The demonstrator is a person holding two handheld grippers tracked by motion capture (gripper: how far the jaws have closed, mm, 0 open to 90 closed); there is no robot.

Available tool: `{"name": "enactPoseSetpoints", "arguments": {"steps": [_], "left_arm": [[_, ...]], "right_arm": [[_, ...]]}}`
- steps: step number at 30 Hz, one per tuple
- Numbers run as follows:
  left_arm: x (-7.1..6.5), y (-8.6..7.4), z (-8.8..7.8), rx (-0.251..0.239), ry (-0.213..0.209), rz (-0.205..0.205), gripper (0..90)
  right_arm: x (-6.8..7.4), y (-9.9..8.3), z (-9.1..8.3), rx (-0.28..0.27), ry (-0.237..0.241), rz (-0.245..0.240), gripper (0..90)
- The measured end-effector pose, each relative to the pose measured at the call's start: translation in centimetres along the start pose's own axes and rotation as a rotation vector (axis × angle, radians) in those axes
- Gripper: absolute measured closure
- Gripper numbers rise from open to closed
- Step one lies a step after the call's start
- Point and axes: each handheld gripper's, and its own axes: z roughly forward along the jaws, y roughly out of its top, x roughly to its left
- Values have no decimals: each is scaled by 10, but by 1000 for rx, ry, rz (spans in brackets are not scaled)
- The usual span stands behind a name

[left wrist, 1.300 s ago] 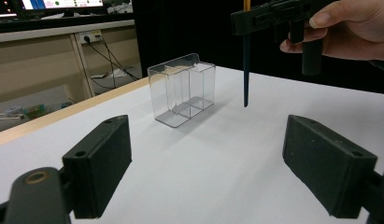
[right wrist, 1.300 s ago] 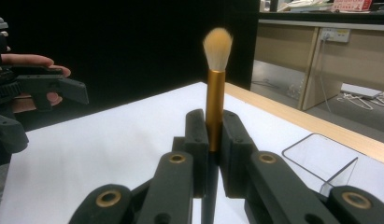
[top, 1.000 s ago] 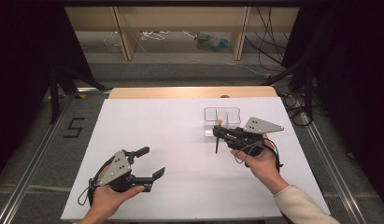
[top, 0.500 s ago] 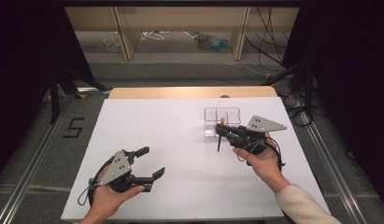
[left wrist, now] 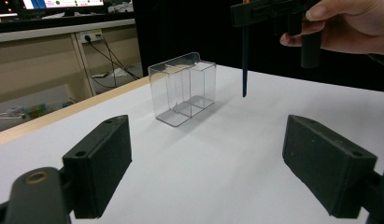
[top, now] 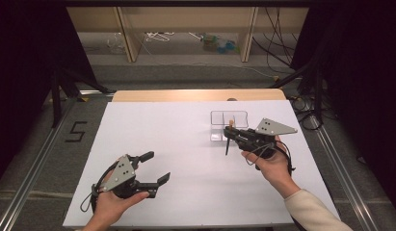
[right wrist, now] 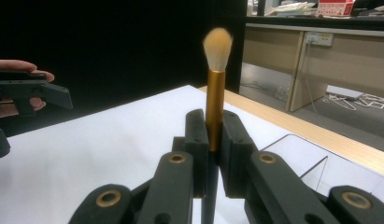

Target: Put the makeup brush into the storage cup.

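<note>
- One left gripper point(top: 150, 169) sits at the lower left of the high view, jaws spread wide with nothing between them.
- One clear box point(top: 228, 124) stands right of centre on the white table point(top: 162, 130); it has two compartments, both empty.
- One right gripper point(top: 228, 132), just below the box, clamps one makeup brush point(right wrist: 215, 100) upright, bristles up, handle tip above the table.

A white table point(top: 186, 144) stands before wooden shelving point(top: 186, 29) with cables point(top: 157, 36).
</note>
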Motion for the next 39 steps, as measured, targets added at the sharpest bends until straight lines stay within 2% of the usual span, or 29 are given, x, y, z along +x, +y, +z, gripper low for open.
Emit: {"name": "enactPoseSetpoints", "arguments": {"steps": [4,6,7,8,16,39], "left_arm": [[0,0,0,0,0,-1,154],[0,0,0,0,0,0,154],[0,0,0,-1,0,0,155],[0,0,0,-1,1,0,154],[0,0,0,1,0,0,155],[0,-1,1,1,-2,0,155]], "right_arm": [[-2,1,-2,17,0,1,836],[-2,1,-2,14,-5,0,836],[-3,1,-2,-6,-13,0,836],[-3,1,-3,6,-8,3,836],[-6,1,-4,-12,-28,3,836],[-12,4,-8,-9,-52,1,836]]}}
